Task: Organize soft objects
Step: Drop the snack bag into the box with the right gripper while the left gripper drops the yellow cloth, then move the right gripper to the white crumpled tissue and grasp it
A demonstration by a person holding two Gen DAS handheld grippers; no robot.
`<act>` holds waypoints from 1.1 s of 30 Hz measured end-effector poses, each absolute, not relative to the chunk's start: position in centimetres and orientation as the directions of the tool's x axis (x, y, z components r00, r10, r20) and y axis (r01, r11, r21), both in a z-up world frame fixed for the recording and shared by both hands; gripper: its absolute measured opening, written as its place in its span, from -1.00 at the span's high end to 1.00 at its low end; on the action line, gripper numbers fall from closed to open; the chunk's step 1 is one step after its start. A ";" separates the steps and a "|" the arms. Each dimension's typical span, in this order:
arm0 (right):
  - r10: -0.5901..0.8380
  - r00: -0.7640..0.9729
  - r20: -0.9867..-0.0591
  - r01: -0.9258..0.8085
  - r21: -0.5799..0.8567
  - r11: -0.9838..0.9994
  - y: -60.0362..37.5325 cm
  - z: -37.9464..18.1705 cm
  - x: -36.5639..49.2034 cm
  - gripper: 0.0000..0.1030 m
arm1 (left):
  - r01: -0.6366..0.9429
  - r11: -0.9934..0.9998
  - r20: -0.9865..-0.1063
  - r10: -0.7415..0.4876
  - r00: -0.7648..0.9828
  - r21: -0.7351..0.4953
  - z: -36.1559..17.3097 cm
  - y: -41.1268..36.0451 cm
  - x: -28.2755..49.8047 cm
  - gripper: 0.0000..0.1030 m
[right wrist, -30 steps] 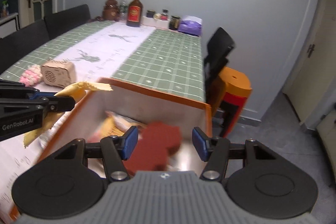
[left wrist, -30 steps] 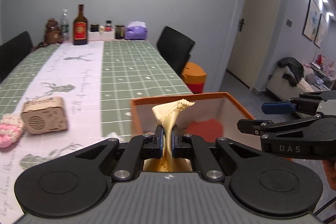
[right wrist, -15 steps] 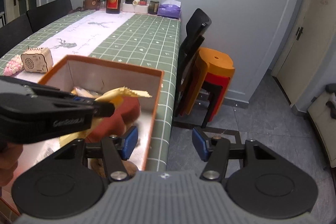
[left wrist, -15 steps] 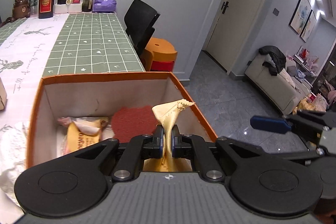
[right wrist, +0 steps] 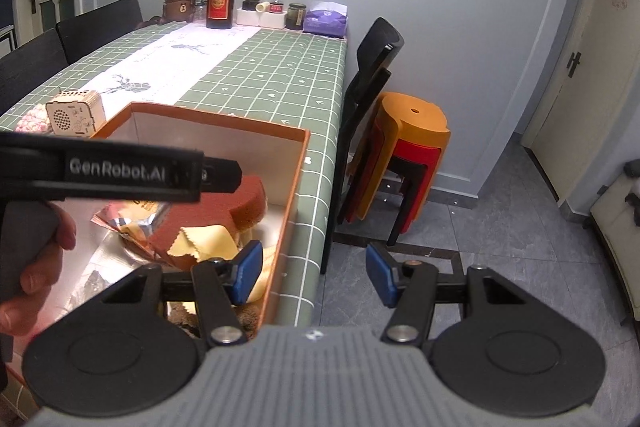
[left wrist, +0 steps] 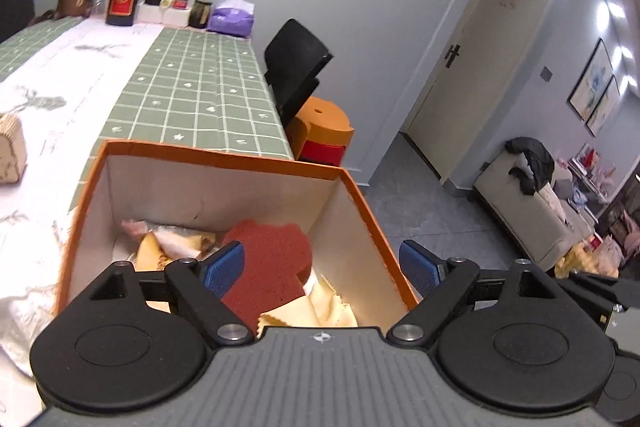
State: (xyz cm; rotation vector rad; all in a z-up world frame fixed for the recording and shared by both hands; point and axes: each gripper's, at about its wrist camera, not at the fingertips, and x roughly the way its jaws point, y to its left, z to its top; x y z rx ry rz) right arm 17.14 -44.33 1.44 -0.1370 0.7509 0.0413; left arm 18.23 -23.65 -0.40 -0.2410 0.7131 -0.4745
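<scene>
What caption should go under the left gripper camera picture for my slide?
Left gripper, jaws opening above the orange box, with the yellow cloth lying inside beside the red sponge.

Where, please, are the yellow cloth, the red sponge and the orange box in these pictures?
yellow cloth (left wrist: 320,307): left wrist view, its crumpled middle, lying in the box.
red sponge (left wrist: 268,267): left wrist view, its flat top face.
orange box (left wrist: 224,157): left wrist view, the far rim.
</scene>
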 end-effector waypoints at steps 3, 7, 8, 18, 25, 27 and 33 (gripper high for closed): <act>-0.009 0.739 -0.674 -0.100 -0.122 0.987 -43.8 1.9 16.8 -0.11 | 0.321 0.875 -0.577 -0.481 0.660 -0.362 0.2 -22.7 17.9 -0.98; 0.019 0.744 -0.668 -0.167 -0.159 0.973 -42.7 2.2 16.1 0.19 | 0.337 0.895 -0.581 -0.445 0.681 -0.291 1.0 -21.4 16.7 -0.93; 0.030 0.739 -0.673 -0.195 -0.170 0.966 -42.4 2.2 16.1 0.36 | 0.328 0.905 -0.586 -0.425 0.690 -0.270 1.2 -21.0 16.3 -0.87; 0.092 0.603 -0.793 -0.376 -0.180 0.909 -37.4 -0.4 17.6 0.98 | 0.217 0.941 -0.549 -0.330 0.768 -0.261 1.2 -15.2 14.5 -0.85; -0.043 0.526 -0.849 -0.379 -0.280 0.882 -35.2 -3.7 20.4 0.99 | 0.162 0.955 -0.562 -0.277 0.779 -0.246 0.4 -12.2 14.7 -0.85; -0.063 0.508 -0.859 -0.380 -0.289 0.879 -35.1 -4.5 21.3 0.99 | 0.157 0.956 -0.566 -0.274 0.778 -0.247 0.3 -11.5 14.7 -0.85; -0.101 0.507 -0.856 -0.322 -0.297 0.899 -35.4 -5.7 22.6 1.00 | 0.131 0.955 -0.559 -0.265 0.786 -0.267 0.4 -9.4 14.3 -0.85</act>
